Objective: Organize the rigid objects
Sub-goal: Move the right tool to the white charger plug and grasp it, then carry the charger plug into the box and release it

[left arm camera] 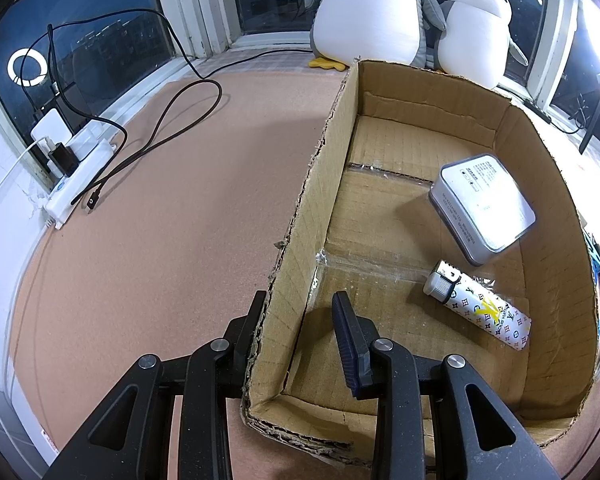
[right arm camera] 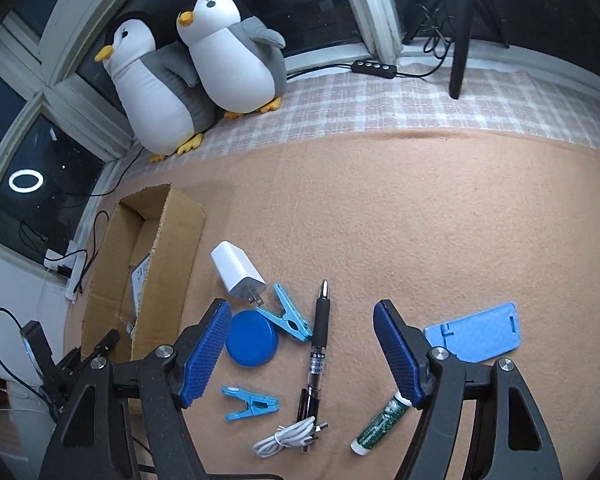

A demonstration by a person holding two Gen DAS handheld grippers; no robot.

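Note:
A cardboard box (left arm camera: 328, 184) holds a silver tin (left arm camera: 482, 208) and a patterned white lighter (left arm camera: 480, 312). My left gripper (left arm camera: 300, 312) straddles the box's left wall near its front corner, one finger outside and one inside, not closed on it. The box also shows in the right wrist view (right arm camera: 168, 264). My right gripper (right arm camera: 300, 344) is open and empty above a black pen (right arm camera: 320, 340), a blue round lid (right arm camera: 252, 340), two blue clothespins (right arm camera: 288, 318) (right arm camera: 250, 402), a white charger plug (right arm camera: 236, 270), a coiled white cable (right arm camera: 286, 438), a green-and-white tube (right arm camera: 380, 420) and a blue phone stand (right arm camera: 476, 332).
Two plush penguins (right arm camera: 192, 64) sit on the checked windowsill. A white power strip (left arm camera: 74, 176) with black cables (left arm camera: 160, 136) lies at the left on the peach mat. A tripod (right arm camera: 460, 20) and a black switch box (right arm camera: 372, 67) stand at the back right.

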